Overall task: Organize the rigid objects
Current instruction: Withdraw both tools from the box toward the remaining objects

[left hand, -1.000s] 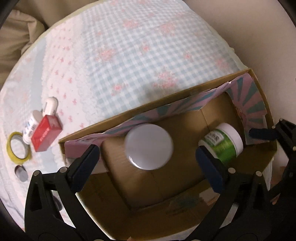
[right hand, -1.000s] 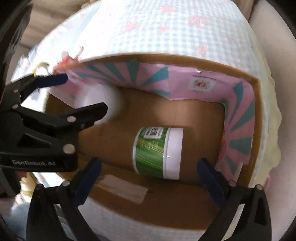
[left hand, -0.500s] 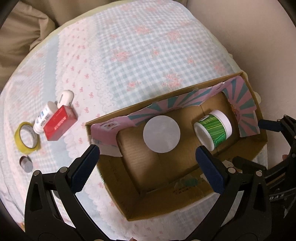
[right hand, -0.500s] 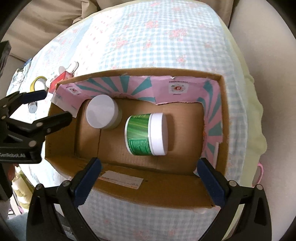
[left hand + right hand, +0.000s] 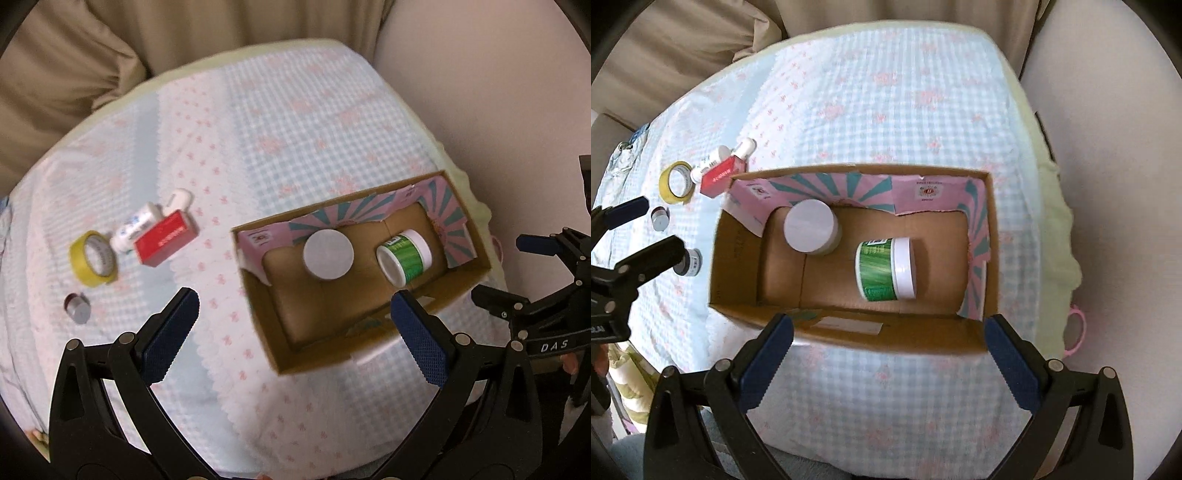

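Observation:
An open cardboard box (image 5: pixel 269 332) (image 5: pixel 738 251) sits on the checked cloth. Inside it a white-lidded jar (image 5: pixel 328 254) (image 5: pixel 810 230) stands upright and a green jar with a white lid (image 5: pixel 404 256) (image 5: pixel 886 268) lies on its side. My left gripper (image 5: pixel 291 325) is open and empty, high above the box's near left corner. My right gripper (image 5: pixel 888 339) is open and empty above the box's near wall. Left of the box lie a red box (image 5: pixel 164 242) (image 5: pixel 718 176), a white bottle (image 5: pixel 135 227), a yellow tape roll (image 5: pixel 92 264) (image 5: pixel 675 181) and a small grey cap (image 5: pixel 77 313) (image 5: pixel 660 218).
A small dark jar (image 5: pixel 690 262) stands on the cloth left of the box. A white tube (image 5: pixel 179 197) (image 5: pixel 745 147) lies behind the red box. Beige cushions rise behind the table. A pink ring (image 5: pixel 1075 328) hangs at the right edge.
Both grippers have pulled up and back from the box, so the whole table now shows. The green jar rolled a little inside the box. Both jars stay in the box.

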The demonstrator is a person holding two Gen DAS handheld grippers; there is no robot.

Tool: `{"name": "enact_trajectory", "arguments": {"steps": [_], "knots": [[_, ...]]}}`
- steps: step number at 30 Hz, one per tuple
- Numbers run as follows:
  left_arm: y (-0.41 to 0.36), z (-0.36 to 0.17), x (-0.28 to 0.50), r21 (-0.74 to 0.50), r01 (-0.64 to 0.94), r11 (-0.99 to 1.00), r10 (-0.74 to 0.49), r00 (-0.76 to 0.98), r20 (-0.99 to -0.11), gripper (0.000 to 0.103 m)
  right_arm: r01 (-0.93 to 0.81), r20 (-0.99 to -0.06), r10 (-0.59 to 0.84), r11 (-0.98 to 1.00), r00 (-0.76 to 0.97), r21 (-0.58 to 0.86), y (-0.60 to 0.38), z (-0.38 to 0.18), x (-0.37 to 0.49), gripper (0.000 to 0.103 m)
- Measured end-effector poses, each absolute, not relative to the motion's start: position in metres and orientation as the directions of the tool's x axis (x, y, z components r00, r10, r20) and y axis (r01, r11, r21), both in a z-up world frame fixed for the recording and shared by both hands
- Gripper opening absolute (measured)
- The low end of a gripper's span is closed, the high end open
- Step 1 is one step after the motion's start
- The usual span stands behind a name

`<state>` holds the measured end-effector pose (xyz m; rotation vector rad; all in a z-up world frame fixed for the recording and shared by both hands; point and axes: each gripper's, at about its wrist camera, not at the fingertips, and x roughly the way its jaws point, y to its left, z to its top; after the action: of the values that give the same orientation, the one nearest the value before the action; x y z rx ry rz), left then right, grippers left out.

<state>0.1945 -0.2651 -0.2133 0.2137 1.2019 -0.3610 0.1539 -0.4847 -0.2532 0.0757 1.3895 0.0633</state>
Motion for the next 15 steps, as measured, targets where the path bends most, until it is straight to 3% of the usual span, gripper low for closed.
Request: {"name": "enact_trajectory", "arguments": {"steps": [6, 15], "knots": [[-0.206, -0.173, 0.170, -0.014, 0.296, 0.955, -0.135, 0.391, -0.911, 0.103, 0.002, -0.958, 0.034, 0.999, 0.283, 0.037, -0.457, -0.207, 0.133, 0.103], [-0.078, -0.142, 0.152, -0.034, 0.142, 0.989, -0.095, 0.450, -0.888, 0.103, -0.053, -0.921, 0.069, 0.997, 0.384, 0.052, -0.385, -0.163, 0.133, 0.103]]}}
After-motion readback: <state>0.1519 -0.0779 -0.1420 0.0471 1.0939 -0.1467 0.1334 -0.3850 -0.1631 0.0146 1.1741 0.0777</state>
